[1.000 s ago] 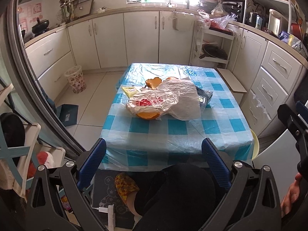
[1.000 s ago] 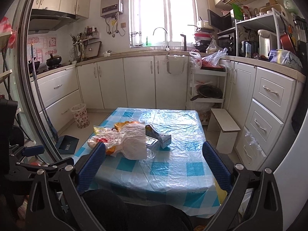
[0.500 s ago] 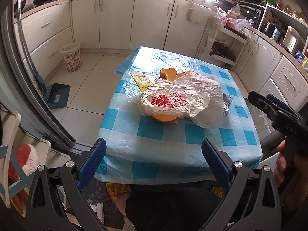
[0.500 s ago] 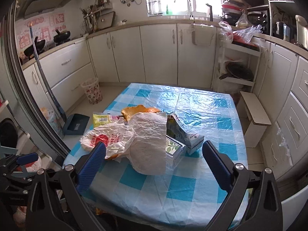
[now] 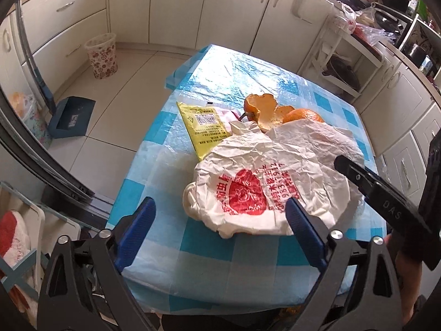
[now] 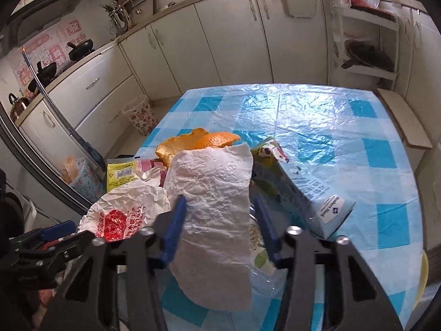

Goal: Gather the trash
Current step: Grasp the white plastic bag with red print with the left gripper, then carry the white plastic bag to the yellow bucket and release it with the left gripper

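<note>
Trash pile sits on the blue-checked tablecloth (image 5: 154, 248), toward its near left part: crumpled white plastic bag (image 5: 264, 190) with red print, yellow packet (image 5: 202, 127) behind it, orange peel (image 5: 266, 110) further back, light blue carton (image 6: 303, 190) lying on its side to the right of the bag.

Right gripper (image 6: 219, 226) is over the bag's plain white flap, jaws closing with the flap between the blue pads; pads look close to the plastic on both sides, but contact is hard to confirm since the flap drapes over the view.

Left gripper (image 5: 217, 231) hovers at the table's near edge, jaws wide and just starting to close. The printed end of the bag lies ahead of its right finger; nothing is gripped.

Patterned wastebasket (image 5: 102, 55) stands on the floor by the cabinets, well apart from the table.
</note>
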Action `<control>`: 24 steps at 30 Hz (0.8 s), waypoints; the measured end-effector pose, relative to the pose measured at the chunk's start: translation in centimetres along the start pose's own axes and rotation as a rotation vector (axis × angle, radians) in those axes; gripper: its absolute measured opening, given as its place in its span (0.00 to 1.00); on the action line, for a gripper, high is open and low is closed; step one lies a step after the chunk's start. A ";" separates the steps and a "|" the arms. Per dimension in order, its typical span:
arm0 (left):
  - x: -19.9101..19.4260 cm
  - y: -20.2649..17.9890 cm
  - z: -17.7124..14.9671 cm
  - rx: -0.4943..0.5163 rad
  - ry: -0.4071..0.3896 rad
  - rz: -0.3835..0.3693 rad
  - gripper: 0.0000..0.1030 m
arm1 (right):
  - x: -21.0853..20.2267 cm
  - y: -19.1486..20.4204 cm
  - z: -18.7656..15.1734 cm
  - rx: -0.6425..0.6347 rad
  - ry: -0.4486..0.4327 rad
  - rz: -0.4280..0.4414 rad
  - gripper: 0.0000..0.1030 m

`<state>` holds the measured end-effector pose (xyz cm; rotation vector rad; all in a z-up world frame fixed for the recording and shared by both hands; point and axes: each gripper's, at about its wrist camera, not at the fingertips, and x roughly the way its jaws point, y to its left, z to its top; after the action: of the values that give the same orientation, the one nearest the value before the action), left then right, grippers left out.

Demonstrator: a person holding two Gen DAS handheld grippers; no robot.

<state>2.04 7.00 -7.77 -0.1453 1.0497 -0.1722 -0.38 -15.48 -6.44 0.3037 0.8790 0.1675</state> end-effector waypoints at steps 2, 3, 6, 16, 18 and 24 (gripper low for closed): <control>0.8 -0.1 0.6 -0.024 0.026 -0.009 0.51 | 0.1 -0.4 0.2 0.009 -0.006 0.053 0.10; 1.0 -0.1 0.8 -0.032 0.032 -0.006 0.44 | 0.0 -0.6 0.4 0.008 -0.015 0.073 0.05; 1.0 -0.1 1.1 -0.041 0.038 -0.009 0.17 | -0.4 -0.9 0.8 0.002 -0.049 0.146 0.03; -4.1 -0.8 1.3 -0.007 -0.071 -0.072 0.13 | -5.5 -0.9 1.6 0.004 -0.214 0.400 0.03; -6.0 -1.2 1.3 0.003 -0.101 -0.078 0.13 | -6.3 -1.4 1.5 0.030 -0.242 0.438 0.03; -10.9 -1.7 1.3 0.019 -0.180 -0.085 0.13 | -9.7 -5.0 0.4 0.201 -0.323 0.514 0.03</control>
<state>-2.25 7.66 2.47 -0.1852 0.8626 -0.2415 -6.06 -22.89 -0.83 0.7227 0.4828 0.4937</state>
